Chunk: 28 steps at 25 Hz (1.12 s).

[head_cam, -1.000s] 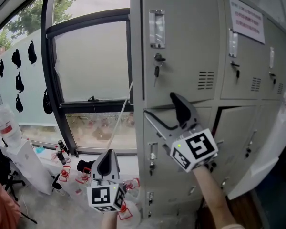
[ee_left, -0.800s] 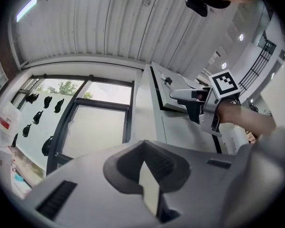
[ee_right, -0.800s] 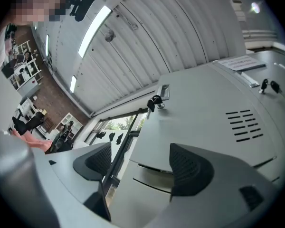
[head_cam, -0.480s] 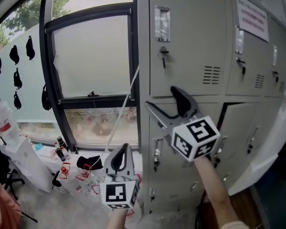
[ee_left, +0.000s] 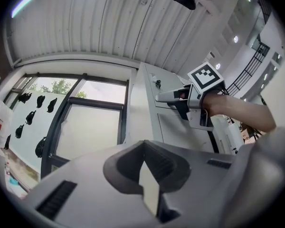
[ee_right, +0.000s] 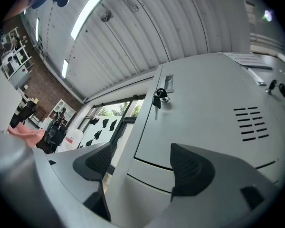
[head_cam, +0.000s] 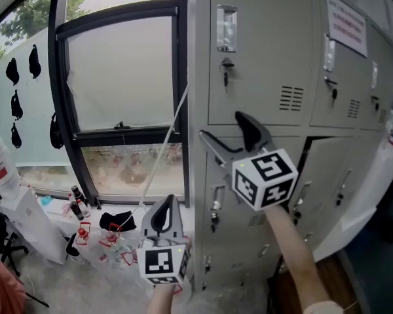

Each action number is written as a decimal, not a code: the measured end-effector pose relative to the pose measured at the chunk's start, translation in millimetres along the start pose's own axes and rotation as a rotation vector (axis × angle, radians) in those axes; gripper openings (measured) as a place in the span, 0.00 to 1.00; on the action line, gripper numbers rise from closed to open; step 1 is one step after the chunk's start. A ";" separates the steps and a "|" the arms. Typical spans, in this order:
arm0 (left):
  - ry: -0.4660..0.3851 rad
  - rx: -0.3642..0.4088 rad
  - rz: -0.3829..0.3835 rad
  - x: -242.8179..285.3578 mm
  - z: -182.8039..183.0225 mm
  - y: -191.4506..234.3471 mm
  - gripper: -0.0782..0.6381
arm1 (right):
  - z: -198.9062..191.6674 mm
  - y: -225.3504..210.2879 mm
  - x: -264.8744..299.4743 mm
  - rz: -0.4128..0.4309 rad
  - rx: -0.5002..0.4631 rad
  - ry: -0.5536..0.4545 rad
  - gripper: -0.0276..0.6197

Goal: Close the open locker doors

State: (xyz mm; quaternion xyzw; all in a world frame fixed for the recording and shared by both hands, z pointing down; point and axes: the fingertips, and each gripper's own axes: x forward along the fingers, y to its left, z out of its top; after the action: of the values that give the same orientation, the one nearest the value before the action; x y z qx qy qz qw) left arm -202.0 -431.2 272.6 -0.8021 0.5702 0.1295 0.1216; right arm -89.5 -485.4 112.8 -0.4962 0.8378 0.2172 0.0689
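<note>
While the right gripper [head_cam: 223, 129] spreads wide at a grey locker door [head_cam: 249, 198], the left gripper [head_cam: 162, 216] hangs pinched together, empty.
A second locker door [head_cam: 324, 175] stands ajar at three o'clock; a window [head_cam: 128, 77] sits at ten.

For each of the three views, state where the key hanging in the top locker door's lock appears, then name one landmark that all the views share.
Head view: the key hangs upper centre, on the top locker door.
Left gripper view: a tiny dark speck just above centre.
Right gripper view: upper centre, near the door's left edge.
Shared landmark: the black shapes on the window.
</note>
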 end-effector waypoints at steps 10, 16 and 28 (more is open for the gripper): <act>0.018 -0.018 -0.036 -0.2 -6.7 -11.6 0.12 | 25.0 -2.0 -22.7 -0.018 -0.083 -0.092 0.64; -0.004 -0.007 -0.071 4.2 3.0 -46.2 0.12 | 64.3 -8.4 -76.4 -0.022 -0.190 -0.176 0.64; 0.000 -0.106 -0.191 -8.7 17.6 -174.5 0.12 | 74.4 -65.2 -230.2 -0.126 -0.120 -0.189 0.64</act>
State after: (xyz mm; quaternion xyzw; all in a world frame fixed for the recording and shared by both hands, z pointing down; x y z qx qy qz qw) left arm -40.9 -361.6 267.4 -0.8582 0.4834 0.1471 0.0907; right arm 73.9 -295.7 103.0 -0.5285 0.7803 0.3078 0.1311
